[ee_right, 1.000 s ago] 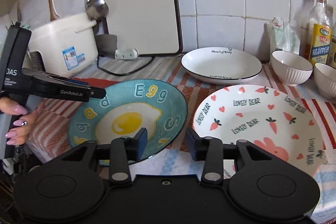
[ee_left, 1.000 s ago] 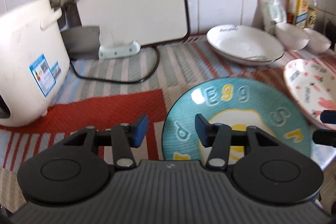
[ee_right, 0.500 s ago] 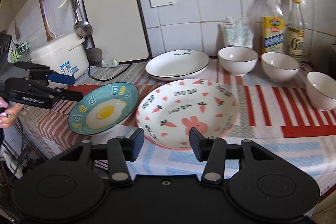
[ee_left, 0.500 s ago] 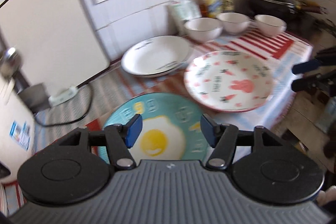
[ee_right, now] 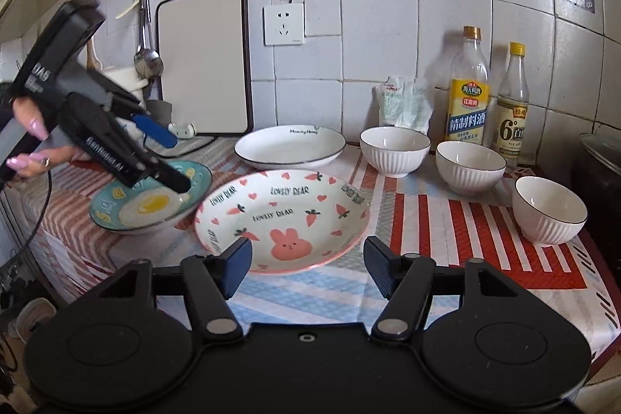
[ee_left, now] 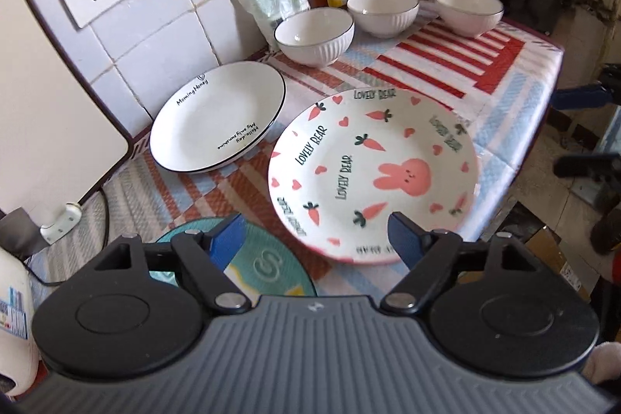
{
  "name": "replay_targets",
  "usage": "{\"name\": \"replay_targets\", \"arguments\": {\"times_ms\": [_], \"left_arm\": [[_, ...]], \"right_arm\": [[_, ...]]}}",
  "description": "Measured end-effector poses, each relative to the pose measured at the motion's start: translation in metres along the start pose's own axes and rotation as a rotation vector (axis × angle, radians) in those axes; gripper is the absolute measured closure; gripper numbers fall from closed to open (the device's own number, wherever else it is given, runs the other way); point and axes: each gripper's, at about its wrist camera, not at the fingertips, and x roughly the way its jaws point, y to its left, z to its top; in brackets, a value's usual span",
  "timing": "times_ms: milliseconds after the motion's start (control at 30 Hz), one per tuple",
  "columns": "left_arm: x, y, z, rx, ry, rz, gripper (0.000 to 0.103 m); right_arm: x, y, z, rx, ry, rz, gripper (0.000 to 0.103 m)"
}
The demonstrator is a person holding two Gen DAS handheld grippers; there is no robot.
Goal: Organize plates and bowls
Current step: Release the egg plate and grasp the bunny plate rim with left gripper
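I've swung my left gripper from the egg plate toward the rabbit plate. Both grippers' jaws have just been opening, nothing between them; the right gripper pulled back

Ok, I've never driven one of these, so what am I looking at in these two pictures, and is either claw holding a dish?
No robot arm: a person carries a two-finger gripper in each hand, each with a camera looking along its fingers. One picture is from the left gripper, the other from the right gripper. The right view also shows the left gripper from outside, above the blue egg plate. On the striped cloth also lie the bunny plate, a white plate and three white bowls. Bottles stand by the wall. Both grippers have just been opening. Both are open, with nothing held.
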Motion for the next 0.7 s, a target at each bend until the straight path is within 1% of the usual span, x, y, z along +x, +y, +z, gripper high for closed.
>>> {"name": "replay_targets", "arguments": {"times_ms": [67,167,200,233,267,333,367,433,467,567,600,633,700], "left_arm": [[0.015,0.003,0.009,-0.017,0.01,0.035,0.027],[0.039,0.006,0.022,0.015,0.014,0.086,0.036],[0.049,0.009,0.027,0.017,0.022,0.095,0.043],[0.057,0.012,0.03,0.014,0.035,0.1,0.048],[0.066,0.016,0.033,0.005,0.05,0.103,0.051],[0.082,0.024,0.036,-0.005,0.077,0.11,0.068],[0.088,0.028,0.036,-0.008,0.089,0.116,0.069],[0.099,0.035,0.035,-0.019,0.109,0.118,0.079],[0.101,0.038,0.035,-0.039,0.106,0.087,0.081],[0.107,0.045,0.033,-0.113,0.146,-0.005,0.086],[0.109,0.042,0.032,-0.112,0.145,-0.013,0.086],[0.108,0.04,0.031,-0.102,0.138,-0.005,0.086],[0.107,0.035,0.03,-0.078,0.133,0.009,0.086]], "right_arm": [[0.01,-0.006,-0.003,0.015,0.013,-0.011,0.034],[0.028,-0.018,-0.007,0.082,0.042,0.03,0.034],[0.034,-0.023,-0.008,0.114,0.05,0.047,0.034],[0.04,-0.027,-0.008,0.145,0.057,0.066,0.034],[0.045,-0.029,-0.01,0.173,0.063,0.083,0.034],[0.055,-0.032,-0.011,0.207,0.072,0.1,0.034],[0.059,-0.032,-0.012,0.211,0.076,0.101,0.034],[0.067,-0.031,-0.013,0.216,0.09,0.097,0.034],[0.07,-0.032,-0.014,0.224,0.098,0.099,0.034],[0.081,-0.035,-0.017,0.251,0.124,0.109,0.04],[0.082,-0.036,-0.017,0.261,0.119,0.121,0.045],[0.084,-0.036,-0.017,0.271,0.119,0.131,0.049],[0.088,-0.036,-0.017,0.286,0.122,0.154,0.064]]}}
